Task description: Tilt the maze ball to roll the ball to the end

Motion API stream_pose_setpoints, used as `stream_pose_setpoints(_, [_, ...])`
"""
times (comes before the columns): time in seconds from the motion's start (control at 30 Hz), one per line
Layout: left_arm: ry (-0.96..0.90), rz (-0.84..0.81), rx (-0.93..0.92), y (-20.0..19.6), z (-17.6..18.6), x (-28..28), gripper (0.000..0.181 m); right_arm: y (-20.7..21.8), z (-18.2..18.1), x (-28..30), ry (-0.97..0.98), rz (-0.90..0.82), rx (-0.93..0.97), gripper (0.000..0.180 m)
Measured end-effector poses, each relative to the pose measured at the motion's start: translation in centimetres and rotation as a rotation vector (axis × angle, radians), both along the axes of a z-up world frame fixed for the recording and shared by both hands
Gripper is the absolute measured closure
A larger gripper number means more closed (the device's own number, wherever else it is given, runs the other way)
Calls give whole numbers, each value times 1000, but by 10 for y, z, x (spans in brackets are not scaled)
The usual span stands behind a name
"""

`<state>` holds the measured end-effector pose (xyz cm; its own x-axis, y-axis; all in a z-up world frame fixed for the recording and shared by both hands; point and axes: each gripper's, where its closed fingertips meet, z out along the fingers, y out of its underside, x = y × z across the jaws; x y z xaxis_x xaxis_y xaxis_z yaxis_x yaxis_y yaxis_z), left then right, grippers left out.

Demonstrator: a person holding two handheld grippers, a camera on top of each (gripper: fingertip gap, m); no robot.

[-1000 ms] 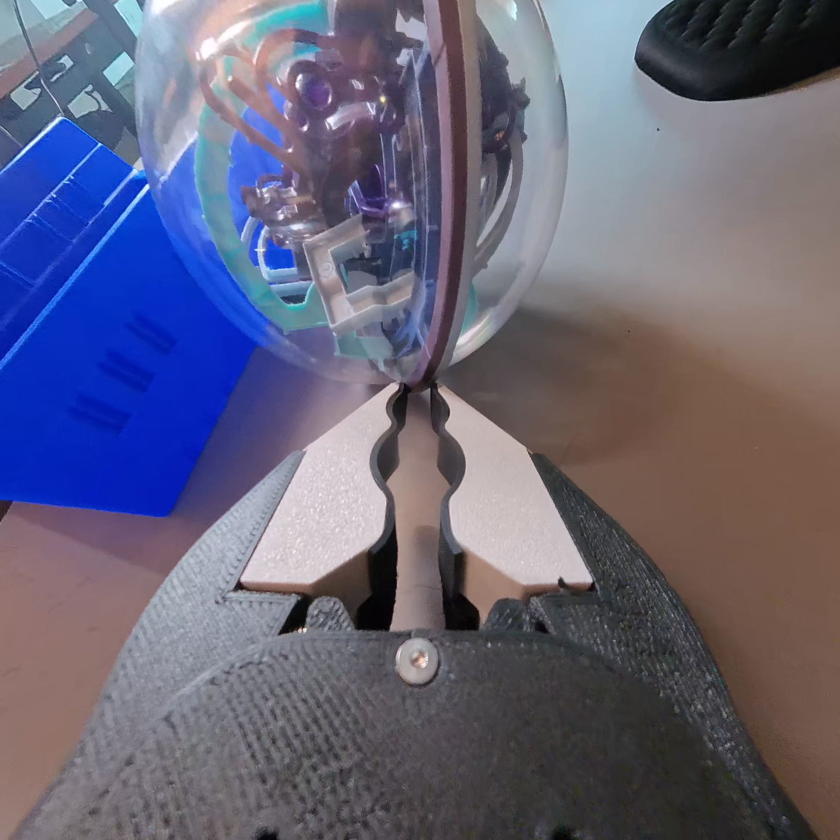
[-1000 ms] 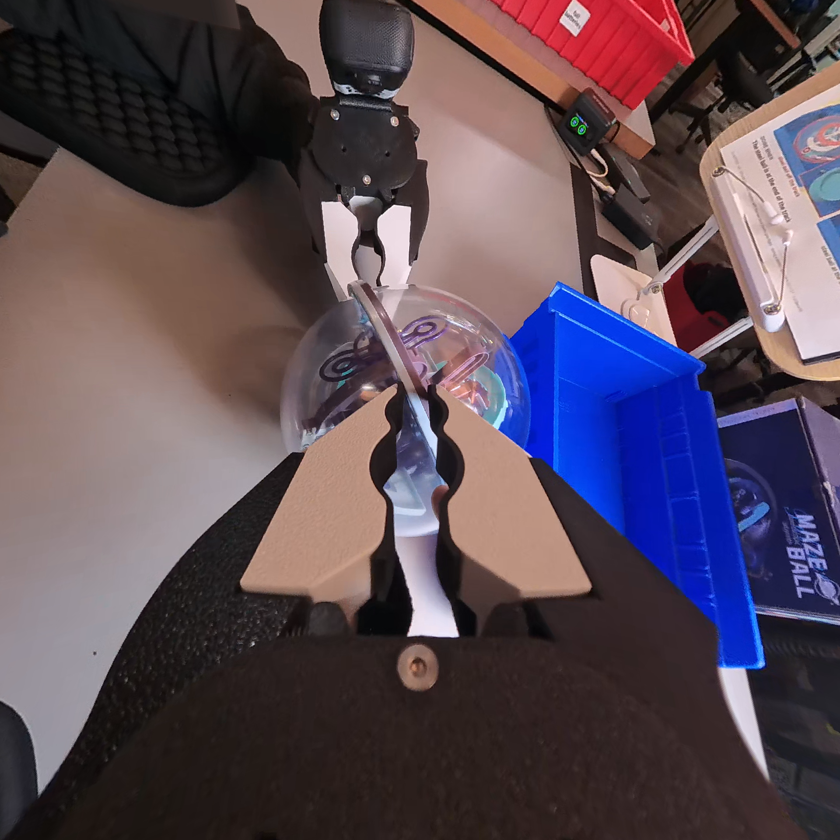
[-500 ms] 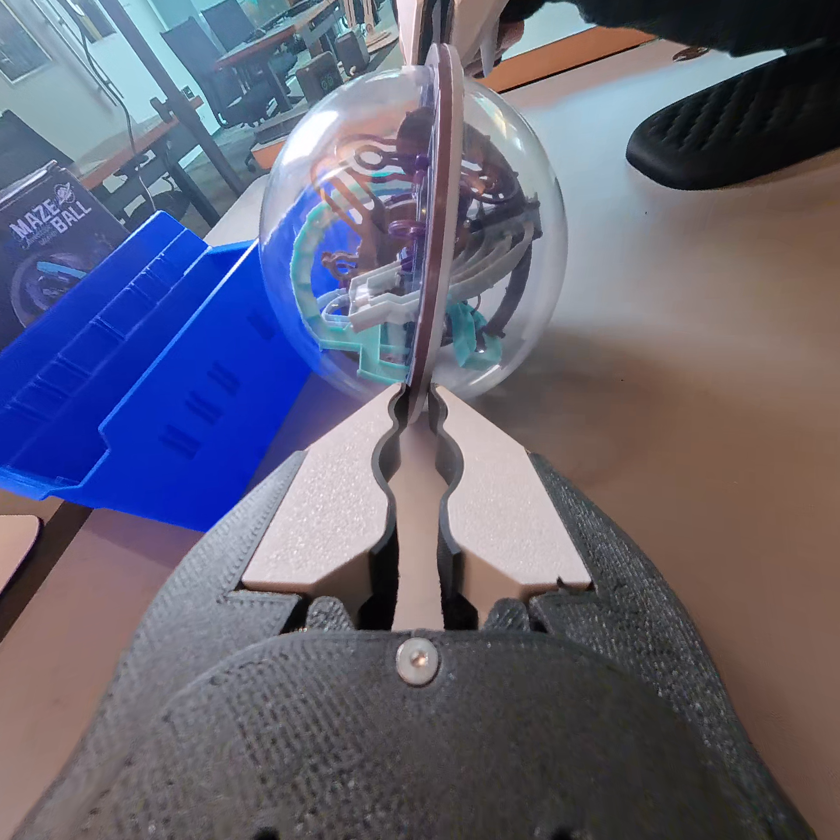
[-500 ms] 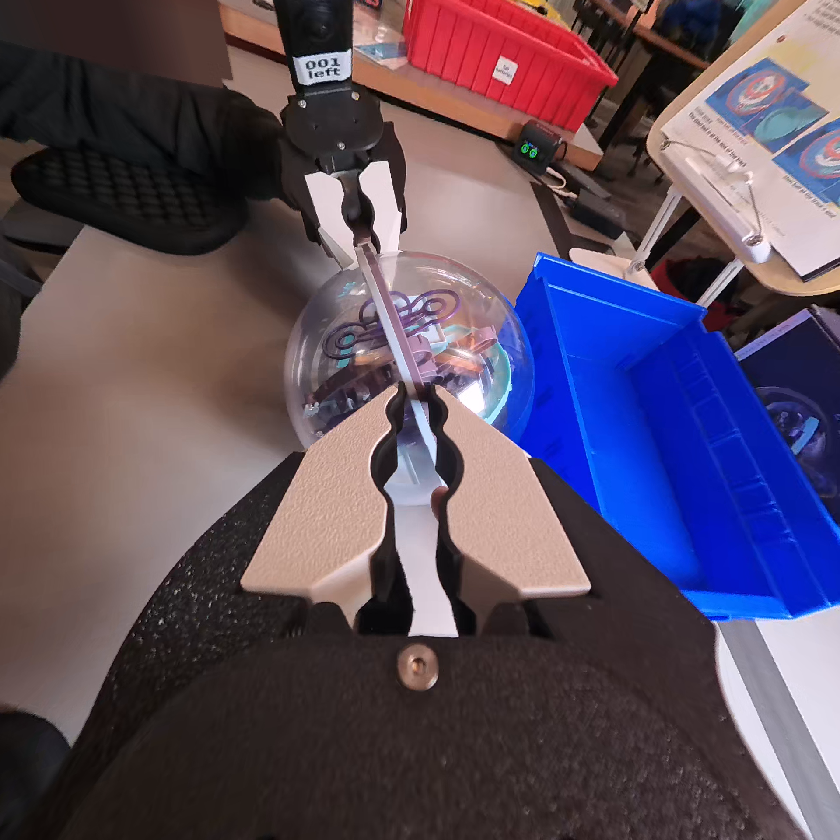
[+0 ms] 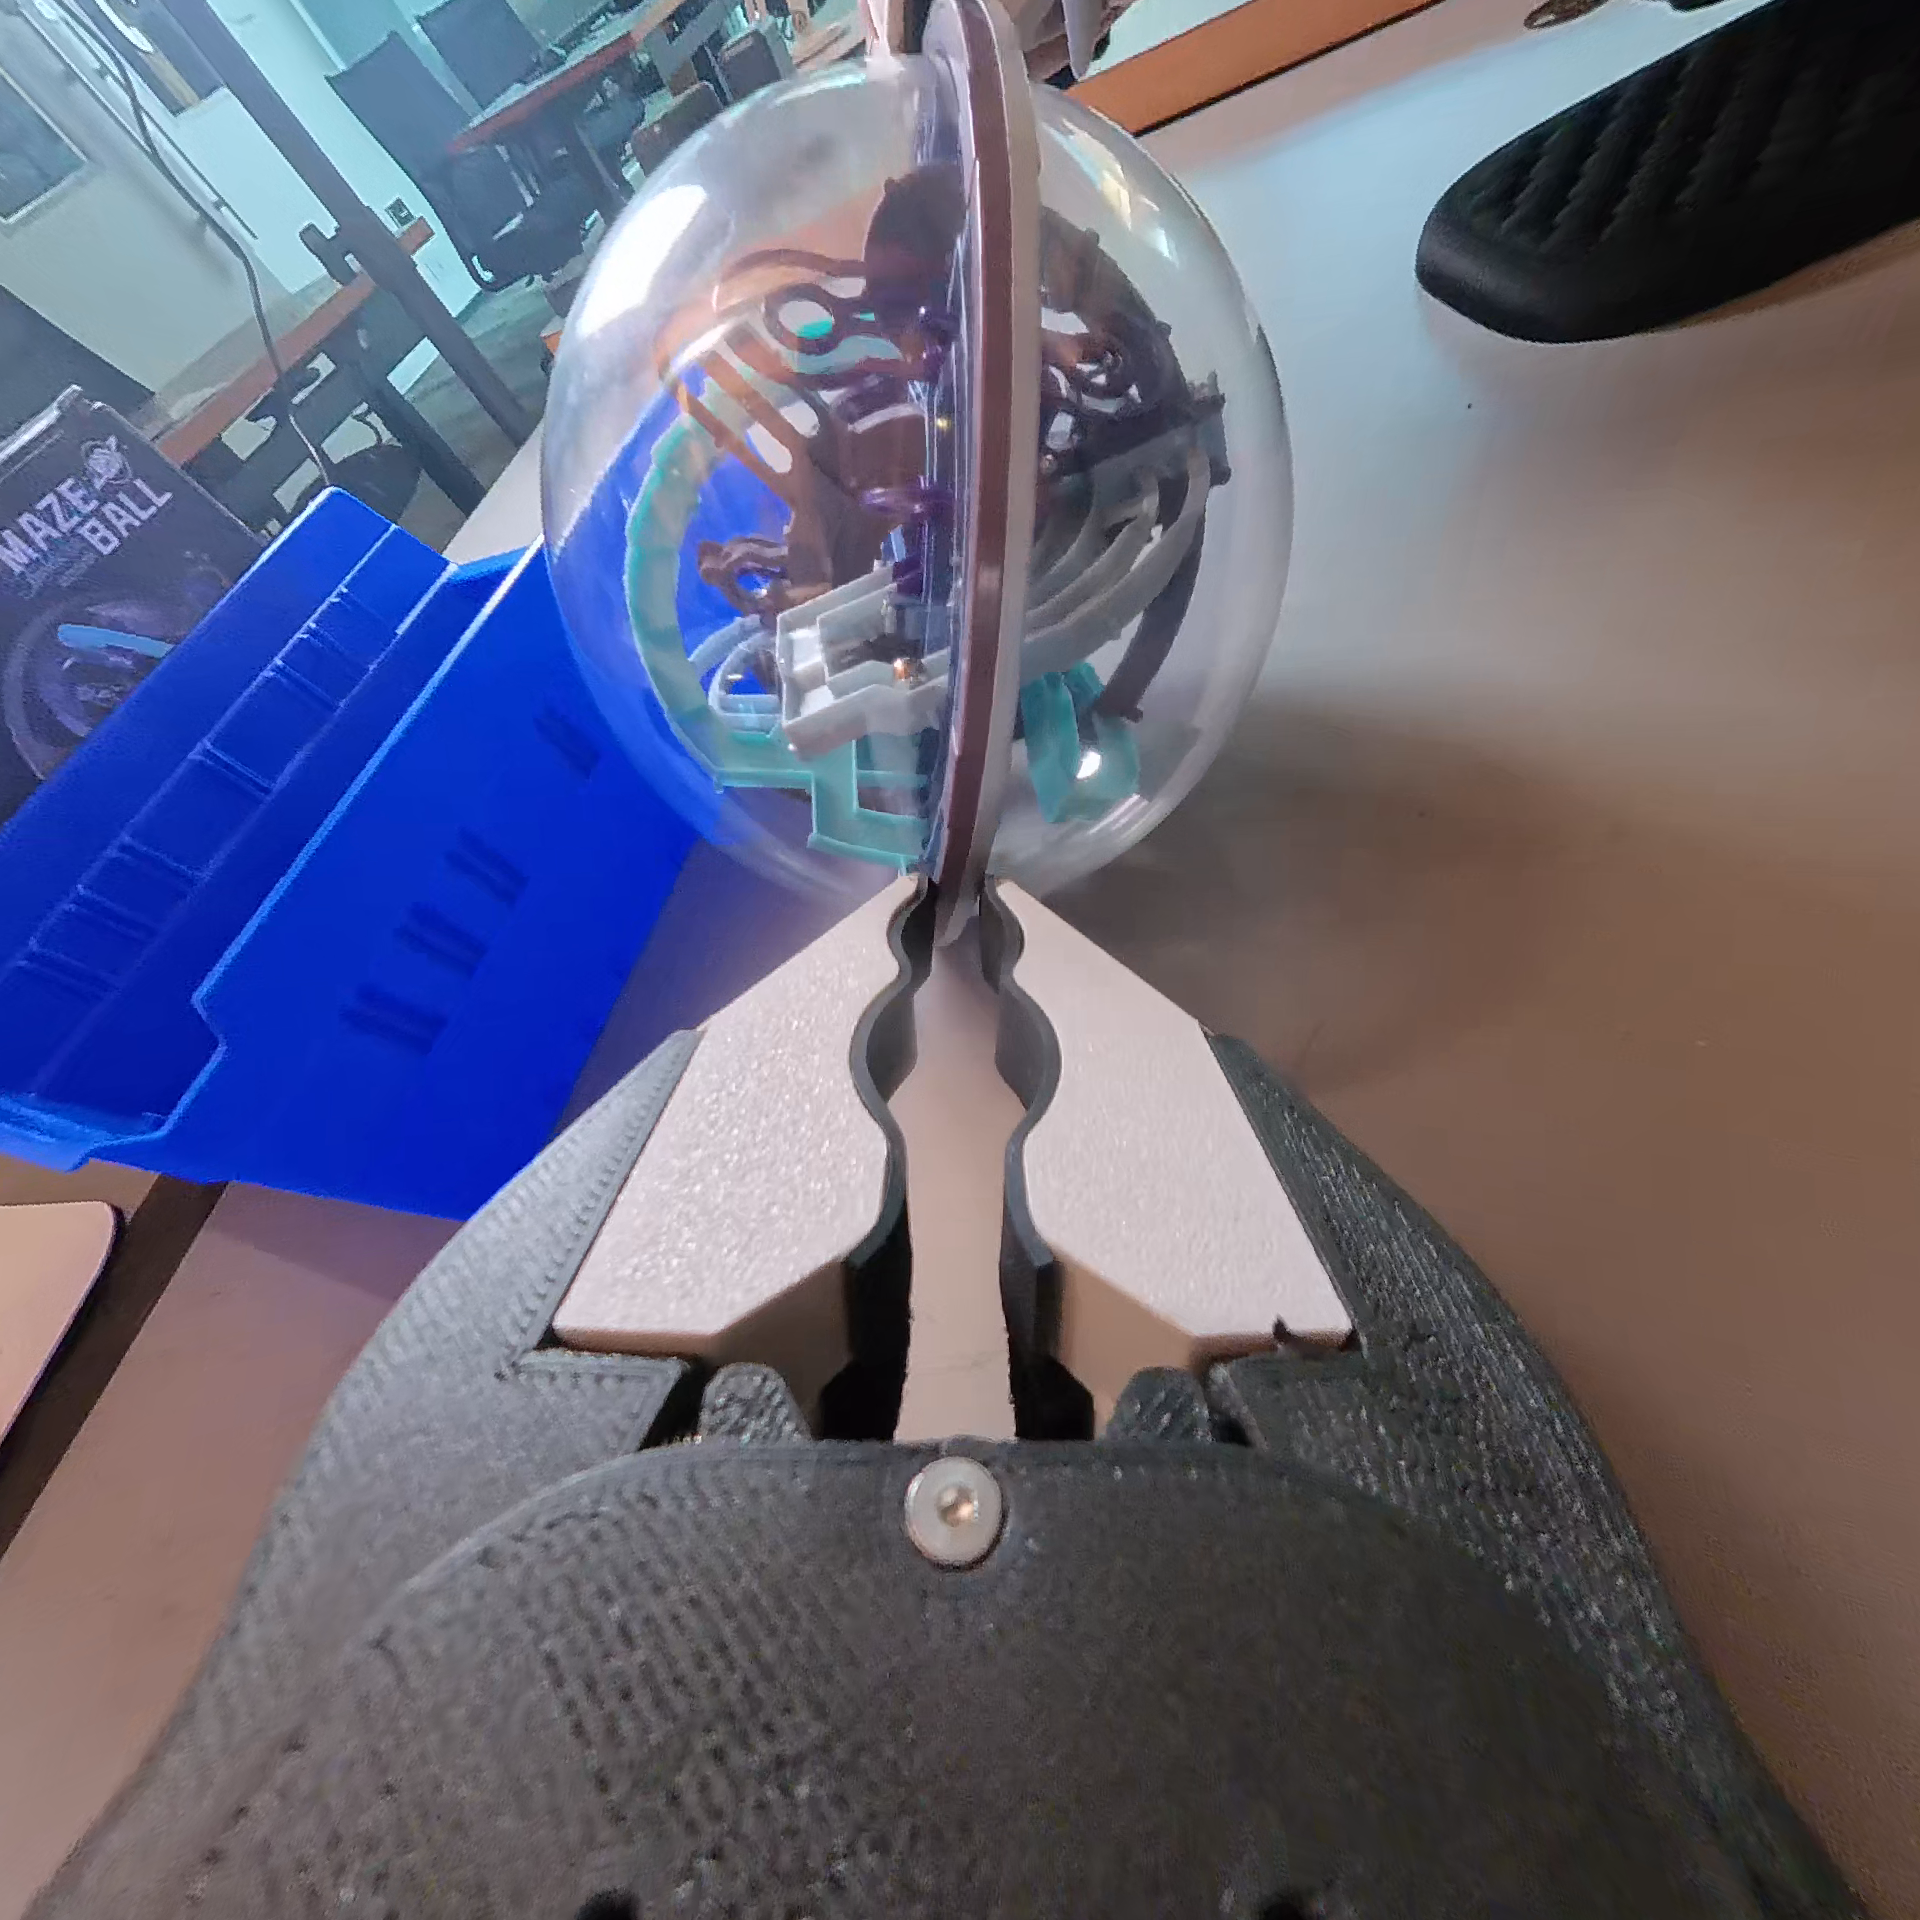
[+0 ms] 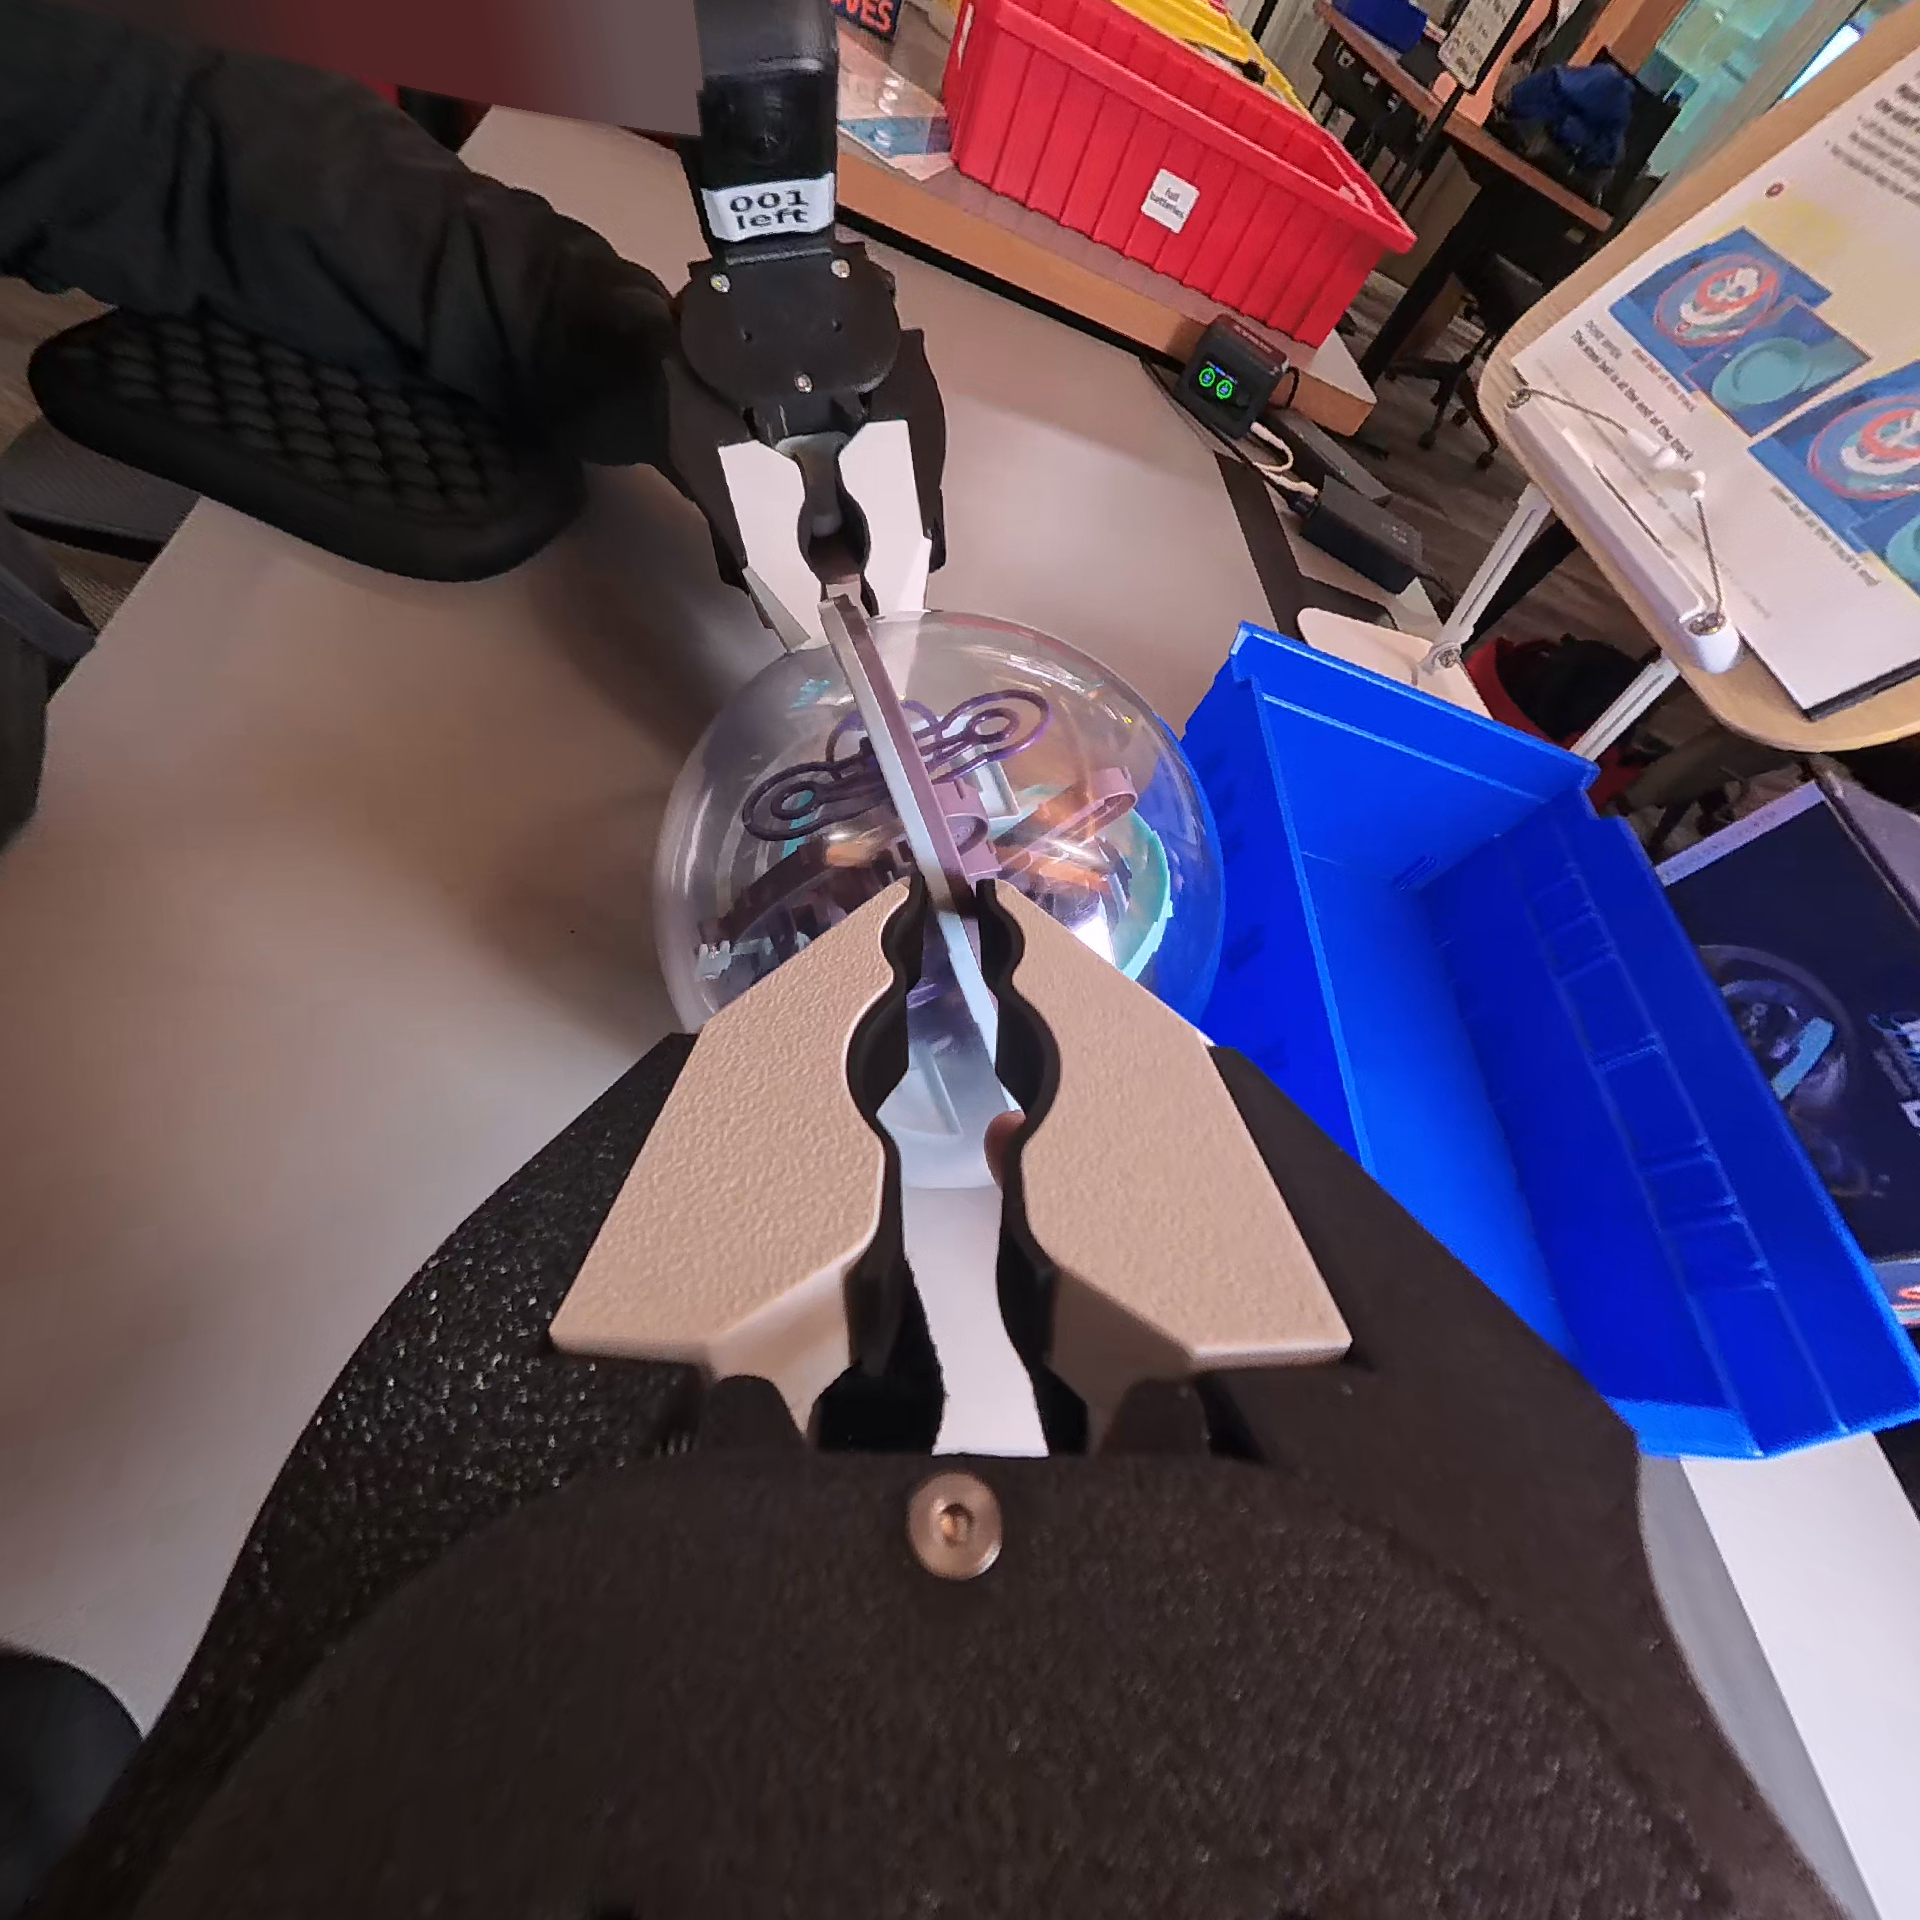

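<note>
The maze ball (image 5: 1122, 540) is a clear sphere with teal, brown and purple tracks inside and a dark rim around its middle. My left gripper (image 5: 954, 906) is shut on the near edge of that rim. My right gripper (image 6: 951, 896) is shut on the rim at the opposite side of the ball (image 6: 790, 831). In the right wrist view the left gripper (image 6: 831, 587) shows beyond the ball, clamped on the rim. The ball hangs between both grippers, low over the table (image 5: 1558, 935). I cannot make out the small ball inside for certain.
A blue bin (image 5: 312, 883) lies right beside the ball; it also shows in the right wrist view (image 6: 1507, 987). A black mesh chair arm (image 5: 1683, 208) is past the ball. A dark box (image 6: 1787, 1039), a red bin (image 6: 1143, 177) and a sheet on a stand (image 6: 1745, 416) sit farther off.
Both grippers kept their hold on the rim and turned the ball. Both views have tipped up, so more of the room shows behind, and the tracks inside sit at a new angle.
</note>
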<state>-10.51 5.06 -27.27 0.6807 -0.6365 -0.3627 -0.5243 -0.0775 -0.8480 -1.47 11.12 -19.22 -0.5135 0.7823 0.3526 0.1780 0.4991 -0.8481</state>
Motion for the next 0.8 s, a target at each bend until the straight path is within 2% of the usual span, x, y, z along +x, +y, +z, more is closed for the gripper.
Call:
stream_pose_setpoints(0.43, [3, 2, -9, 0, -5, -1, 173, -10, 0, 2, 10, 18, 24, 172])
stream_pose_setpoints(0.8, [77, -5, 71, 0, -3, 1, 173, -19, -4, 14, 19, 34, 31, 172])
